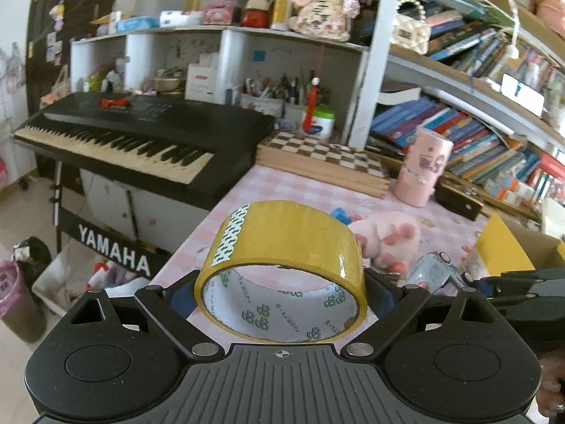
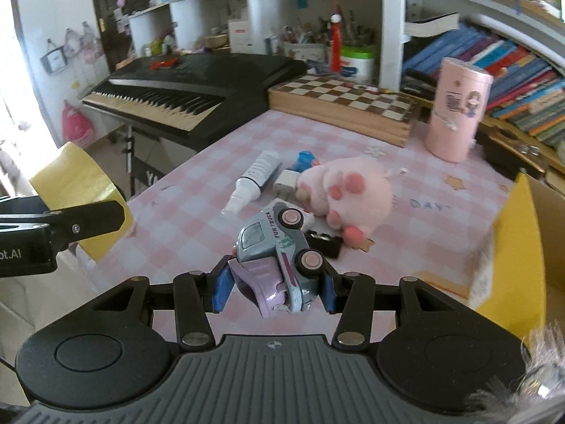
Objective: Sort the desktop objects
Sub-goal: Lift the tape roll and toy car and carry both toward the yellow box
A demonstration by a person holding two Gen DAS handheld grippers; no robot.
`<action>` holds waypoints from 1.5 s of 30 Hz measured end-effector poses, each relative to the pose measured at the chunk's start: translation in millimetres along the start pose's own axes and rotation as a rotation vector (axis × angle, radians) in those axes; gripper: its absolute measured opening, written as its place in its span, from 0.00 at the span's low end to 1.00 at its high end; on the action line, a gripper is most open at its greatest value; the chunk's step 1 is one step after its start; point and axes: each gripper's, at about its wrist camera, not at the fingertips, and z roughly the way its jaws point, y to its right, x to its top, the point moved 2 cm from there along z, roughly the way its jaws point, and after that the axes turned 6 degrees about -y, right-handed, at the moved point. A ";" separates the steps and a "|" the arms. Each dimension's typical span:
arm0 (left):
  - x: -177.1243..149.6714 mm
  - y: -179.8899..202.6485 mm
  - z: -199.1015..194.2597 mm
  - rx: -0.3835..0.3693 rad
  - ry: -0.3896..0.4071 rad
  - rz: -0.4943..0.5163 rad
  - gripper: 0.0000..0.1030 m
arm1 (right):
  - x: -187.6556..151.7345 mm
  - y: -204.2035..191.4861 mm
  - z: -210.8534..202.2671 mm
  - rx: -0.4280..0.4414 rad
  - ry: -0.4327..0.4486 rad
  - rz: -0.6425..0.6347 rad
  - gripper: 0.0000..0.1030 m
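Note:
A roll of yellow packing tape [image 1: 289, 236] sits upright between the wide-spread jaws of my left gripper [image 1: 281, 295], with both blue pads pressed on its sides. It hangs above the pink checked table [image 2: 197, 212], and the roll [image 2: 74, 183] also shows at the left of the right wrist view. My right gripper [image 2: 275, 289] is shut on a grey-blue toy truck [image 2: 279, 243] with pink wheels, tipped on its side and lifted off the table. That truck [image 1: 432, 268] appears at the lower right of the left wrist view.
On the table lie a white spray bottle [image 2: 256, 180], a pink plush paw [image 2: 349, 190], a small black item [image 2: 325, 243] and a blue item [image 2: 305, 160]. A pink canister [image 2: 457, 113] and a chessboard box [image 2: 346, 106] stand behind. A yellow-edged cardboard box [image 2: 522, 233] is at right, a keyboard [image 2: 183, 95] at left.

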 end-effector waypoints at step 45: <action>-92.0 12.4 -88.5 -0.332 -0.080 0.333 0.92 | -163.5 -78.3 -110.9 -0.264 -0.024 0.384 0.44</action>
